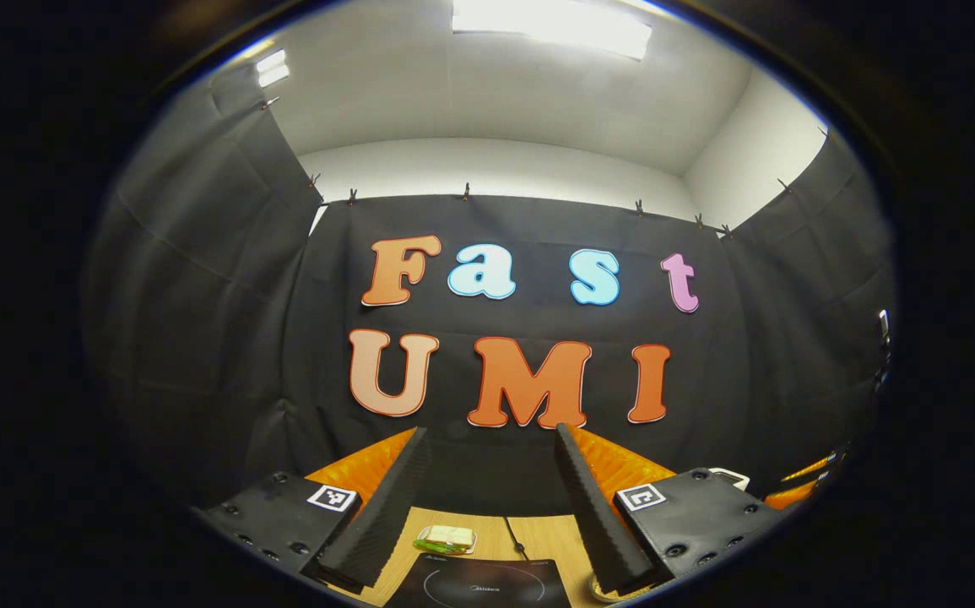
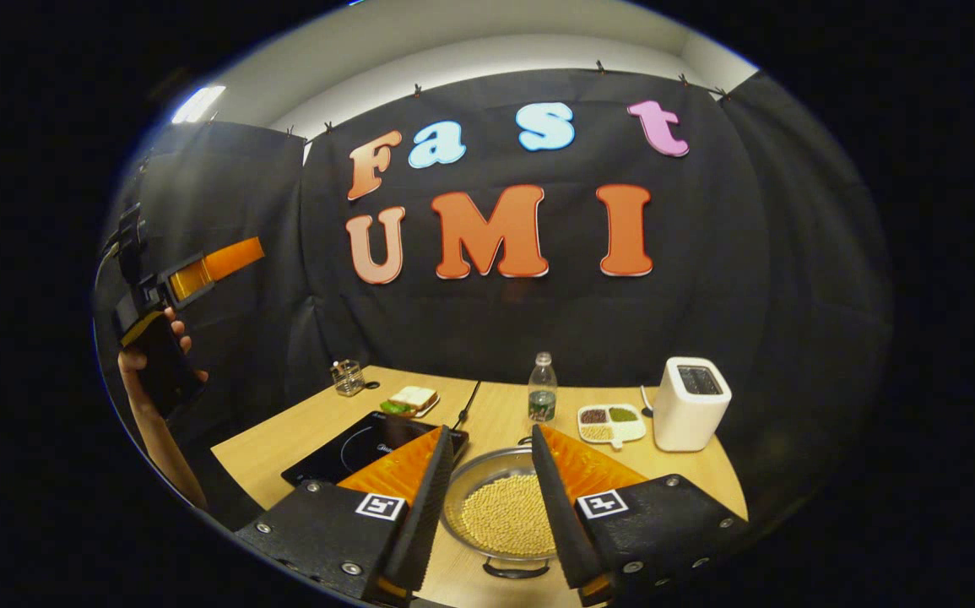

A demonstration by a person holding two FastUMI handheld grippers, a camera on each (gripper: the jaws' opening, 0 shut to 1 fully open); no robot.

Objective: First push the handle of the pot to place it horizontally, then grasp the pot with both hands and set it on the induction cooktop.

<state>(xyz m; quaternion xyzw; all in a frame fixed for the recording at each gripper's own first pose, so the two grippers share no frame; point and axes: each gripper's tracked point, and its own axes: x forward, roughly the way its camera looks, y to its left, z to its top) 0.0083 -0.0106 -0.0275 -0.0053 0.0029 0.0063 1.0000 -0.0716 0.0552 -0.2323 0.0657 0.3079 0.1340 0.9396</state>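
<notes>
2 grippers hang parted and empty: right gripper (image 2: 491, 456) above the bean-filled pot (image 2: 500, 513) beside the induction cooktop (image 2: 360, 446), left gripper (image 1: 491, 473) high. Careless pushing risks spilling beans.

Silver pot (image 2: 487, 473), black cooktop (image 2: 352, 447), white toaster (image 2: 690, 405)

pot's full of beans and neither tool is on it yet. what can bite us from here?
1. The pot is an open, lidless pan of loose beans; an uneven two-handed lift would likely spill them.
2. The water bottle and divided dish stand just behind it; a hard handle push may shove the pot into them.
3. The left tool is raised off the table, so the right tool may act alone.
</notes>
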